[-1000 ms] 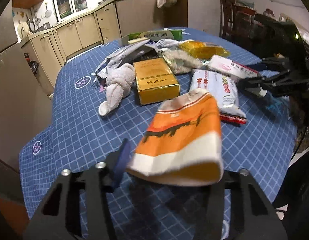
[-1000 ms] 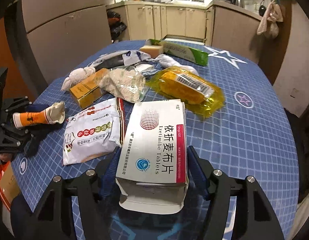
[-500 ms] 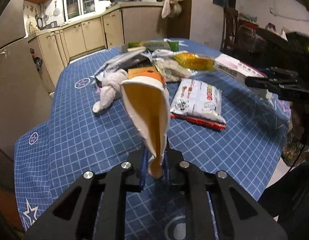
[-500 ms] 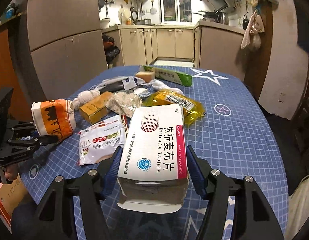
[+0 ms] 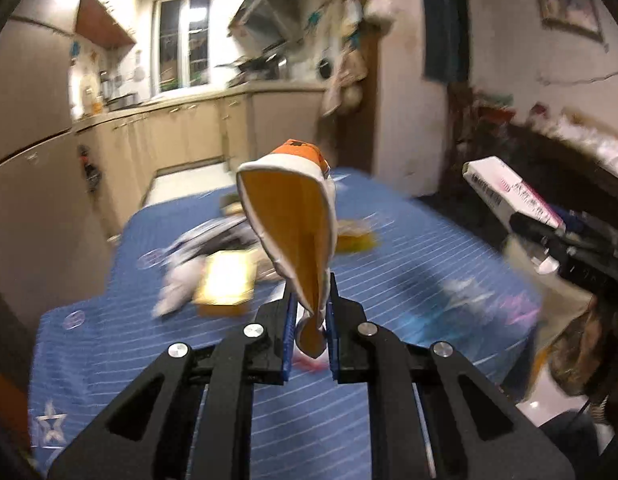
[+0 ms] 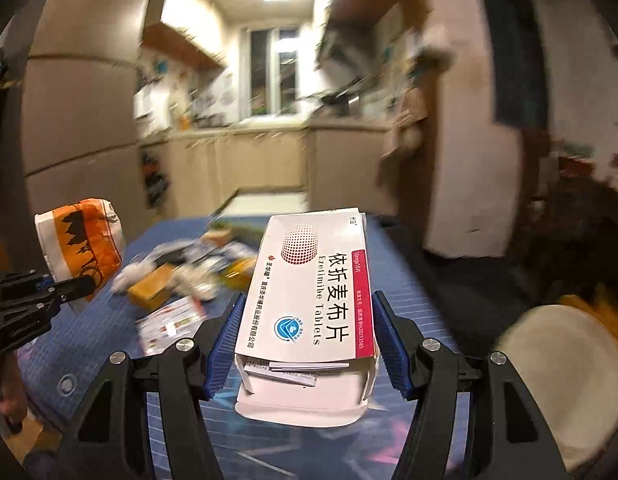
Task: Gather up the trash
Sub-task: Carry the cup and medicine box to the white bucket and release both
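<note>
My left gripper [image 5: 311, 312] is shut on a crushed orange and white paper cup [image 5: 293, 216], pinched flat at its base and held high over the blue checked tablecloth [image 5: 409, 264]. In the right wrist view the same cup [image 6: 83, 236] shows at the left in the left gripper [image 6: 75, 286]. My right gripper [image 6: 307, 336] is shut on a white tablet box [image 6: 309, 280] with a pink stripe, its near flap hanging open. That box [image 5: 509, 196] also shows at the right of the left wrist view, lifted off the table.
Blurred litter lies on the table: a yellow box [image 5: 227, 280], a white cloth [image 5: 177, 288], a yellow wrapper [image 5: 355, 240] and a white and red packet [image 6: 171, 322]. Kitchen cabinets [image 5: 189, 136] stand behind. A pale round object [image 6: 561, 372] sits low at the right.
The left gripper closed on the cup and lifted it upright off the table. The right gripper raised the tablet box. Both views tilted upward, so the table sank in frame.
</note>
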